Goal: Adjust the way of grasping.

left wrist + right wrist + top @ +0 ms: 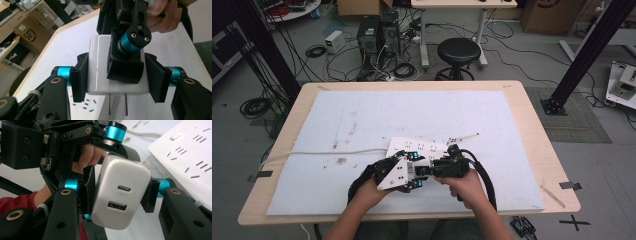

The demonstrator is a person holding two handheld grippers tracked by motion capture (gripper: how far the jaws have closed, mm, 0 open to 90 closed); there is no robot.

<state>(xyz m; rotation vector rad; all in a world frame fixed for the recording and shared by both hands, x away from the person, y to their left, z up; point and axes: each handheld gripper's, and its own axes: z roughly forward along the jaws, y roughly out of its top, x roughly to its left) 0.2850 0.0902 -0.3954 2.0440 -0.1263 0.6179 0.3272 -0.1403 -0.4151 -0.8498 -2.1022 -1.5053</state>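
A pale mat (362,120) covers the wooden table (532,130), cables (402,70) seemingly behind.

- Both hand-held grippers are jammed together round the white two-port USB charger block (122,192), so there's no gap to slip between them.
- White flat power strip (422,147) sits right behind, with its white cable (312,153) trailing left.
- Far half of the pale blue mat-covered surface (412,110) is wide open, right side too.
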